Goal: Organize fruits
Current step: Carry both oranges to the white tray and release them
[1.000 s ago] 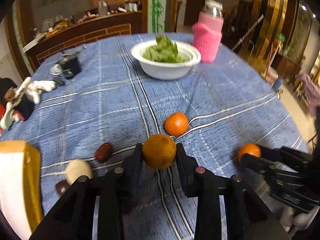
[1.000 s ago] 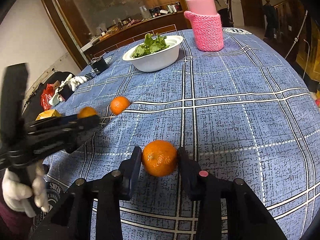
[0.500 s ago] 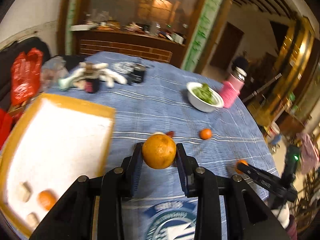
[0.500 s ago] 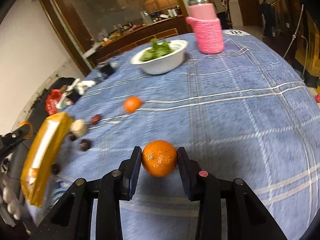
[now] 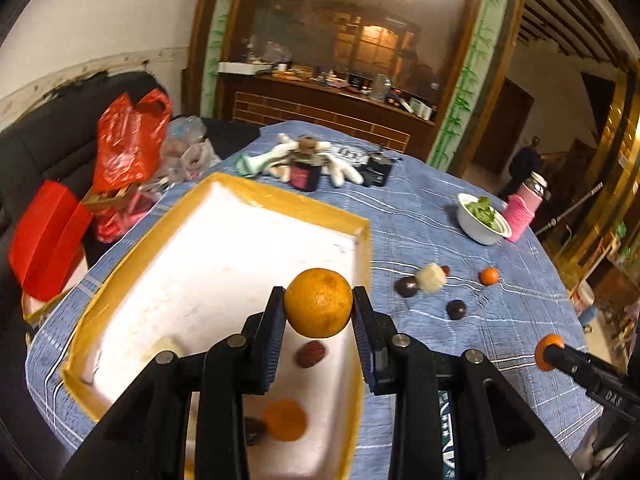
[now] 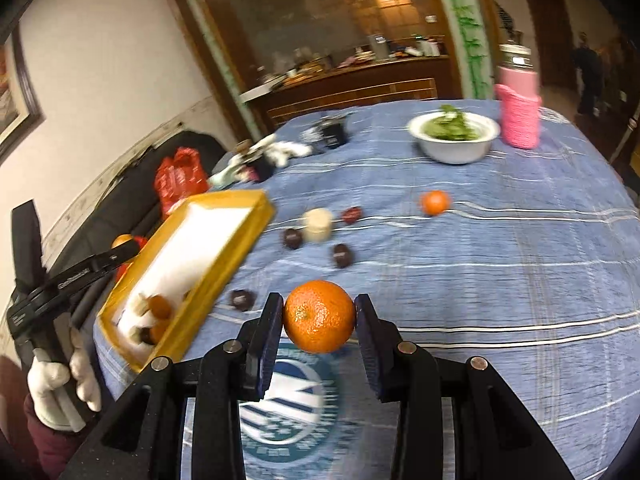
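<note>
Readable text is scarce. White letters "DAS" stand on the black arm of the right tool (image 5: 554,354), seen from the left wrist view. A round blue-and-white emblem (image 6: 288,396) is printed on the desk cloth (image 6: 500,280), with a ring of lettering too blurred to read. Print on the black pouch (image 5: 378,168) at the far edge: illegible.
</note>
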`<state>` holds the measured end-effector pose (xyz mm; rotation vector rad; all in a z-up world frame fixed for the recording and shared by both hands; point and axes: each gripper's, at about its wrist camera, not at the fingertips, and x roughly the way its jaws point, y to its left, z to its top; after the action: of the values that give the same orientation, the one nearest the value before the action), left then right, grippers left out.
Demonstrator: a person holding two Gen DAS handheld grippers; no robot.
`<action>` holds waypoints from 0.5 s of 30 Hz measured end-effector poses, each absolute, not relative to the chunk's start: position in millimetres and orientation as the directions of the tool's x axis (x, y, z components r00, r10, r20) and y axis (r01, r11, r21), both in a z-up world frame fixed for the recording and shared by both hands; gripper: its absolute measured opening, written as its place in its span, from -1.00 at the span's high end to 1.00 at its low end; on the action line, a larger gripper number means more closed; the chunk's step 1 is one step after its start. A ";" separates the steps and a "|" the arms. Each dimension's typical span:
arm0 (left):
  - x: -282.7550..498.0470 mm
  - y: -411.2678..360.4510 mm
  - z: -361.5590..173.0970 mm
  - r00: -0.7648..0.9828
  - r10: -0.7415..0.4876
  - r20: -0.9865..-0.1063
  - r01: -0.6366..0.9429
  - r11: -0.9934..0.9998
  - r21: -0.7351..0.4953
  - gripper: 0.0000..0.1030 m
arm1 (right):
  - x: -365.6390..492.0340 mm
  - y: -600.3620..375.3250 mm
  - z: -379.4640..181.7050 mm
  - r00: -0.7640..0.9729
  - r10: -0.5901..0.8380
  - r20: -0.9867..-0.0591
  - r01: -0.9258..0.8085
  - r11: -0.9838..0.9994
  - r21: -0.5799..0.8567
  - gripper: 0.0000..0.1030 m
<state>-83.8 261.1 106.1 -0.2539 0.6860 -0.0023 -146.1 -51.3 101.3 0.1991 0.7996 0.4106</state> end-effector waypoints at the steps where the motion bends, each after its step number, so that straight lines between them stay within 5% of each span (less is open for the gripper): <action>1: -85.9 270.7 104.8 0.774 -0.080 -0.628 -0.098 0.965 -0.243 0.39 | -146.6 -42.7 101.7 0.613 0.440 -0.656 -0.294 0.898 0.328 0.22; 15: -99.0 361.8 77.2 0.724 0.019 -0.689 -0.292 0.914 -0.281 0.38 | -115.0 108.7 107.7 0.405 0.629 -0.664 -0.485 0.763 0.426 0.21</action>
<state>-99.0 361.8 77.2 -0.3896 0.7455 0.1770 -115.0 108.7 107.7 0.1757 0.9139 0.7074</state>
